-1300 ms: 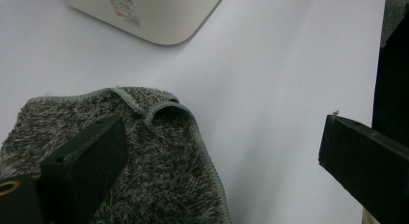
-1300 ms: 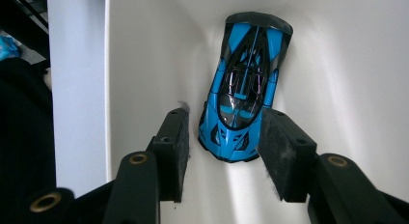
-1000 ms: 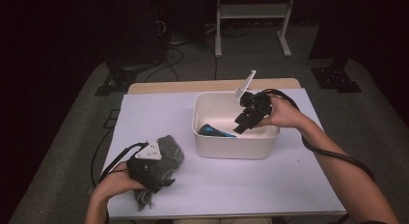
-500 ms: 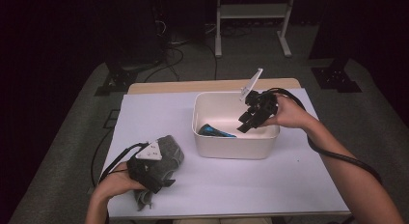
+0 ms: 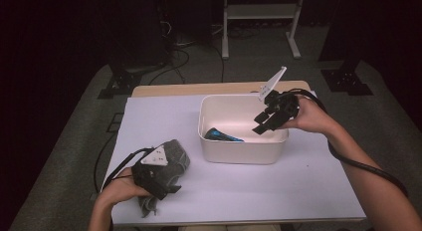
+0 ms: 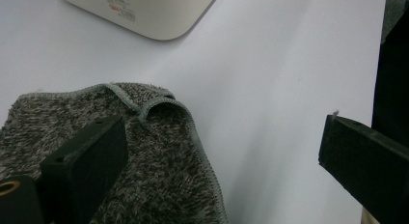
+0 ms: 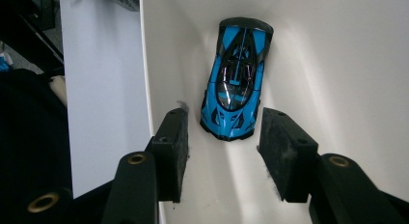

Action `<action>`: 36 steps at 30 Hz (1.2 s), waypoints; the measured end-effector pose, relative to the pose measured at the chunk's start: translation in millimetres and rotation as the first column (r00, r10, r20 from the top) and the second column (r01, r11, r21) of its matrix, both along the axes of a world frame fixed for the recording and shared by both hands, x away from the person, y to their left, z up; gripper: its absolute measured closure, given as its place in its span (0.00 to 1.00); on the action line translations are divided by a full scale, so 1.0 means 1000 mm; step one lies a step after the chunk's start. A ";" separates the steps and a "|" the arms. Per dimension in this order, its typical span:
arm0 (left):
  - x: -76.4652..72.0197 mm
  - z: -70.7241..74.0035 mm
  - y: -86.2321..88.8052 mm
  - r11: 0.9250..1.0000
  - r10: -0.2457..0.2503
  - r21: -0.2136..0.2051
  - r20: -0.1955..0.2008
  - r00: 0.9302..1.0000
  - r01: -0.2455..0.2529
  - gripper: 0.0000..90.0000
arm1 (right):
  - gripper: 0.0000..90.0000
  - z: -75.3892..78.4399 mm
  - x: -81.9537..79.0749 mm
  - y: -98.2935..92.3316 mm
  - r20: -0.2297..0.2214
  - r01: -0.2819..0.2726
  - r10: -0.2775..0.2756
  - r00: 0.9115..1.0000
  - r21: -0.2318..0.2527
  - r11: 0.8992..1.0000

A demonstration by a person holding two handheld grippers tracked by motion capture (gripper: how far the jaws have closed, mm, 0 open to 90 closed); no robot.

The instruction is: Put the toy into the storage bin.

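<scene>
in the high view, the right gripper (image 5: 263, 122) hangs above the right part of the white tub (image 5: 242, 152), with its jaws spread and nothing between them. the blue toy car (image 5: 222, 136) lies on the bottom of the tub, near the front left wall. the left gripper (image 5: 166, 187) rests on the grey towel (image 5: 175, 156), which lies on the white table (image 5: 278, 191) to the left of the tub.

in the left gripper view, the jaws stand wide apart. one jaw is over the towel (image 6: 144, 161) and the other is over the bare table (image 6: 270, 89). a corner of the tub (image 6: 154, 14) shows at the top.

in the right gripper view, the jaws are apart and empty, and the car (image 7: 236, 79) lies beyond them on the tub floor, close to the wall (image 7: 154, 64), not touching the pads.
</scene>
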State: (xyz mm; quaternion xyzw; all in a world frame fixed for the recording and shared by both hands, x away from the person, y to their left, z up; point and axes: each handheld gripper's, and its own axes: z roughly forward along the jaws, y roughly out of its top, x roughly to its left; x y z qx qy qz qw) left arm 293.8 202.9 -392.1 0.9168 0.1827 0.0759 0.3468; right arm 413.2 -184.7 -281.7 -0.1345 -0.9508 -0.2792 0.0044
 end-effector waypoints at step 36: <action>-0.001 -0.004 -0.004 1.000 -0.004 0.003 -0.011 1.000 0.004 0.03 | 0.57 0.013 -0.030 -0.081 0.027 0.124 -0.128 0.991 0.118 0.985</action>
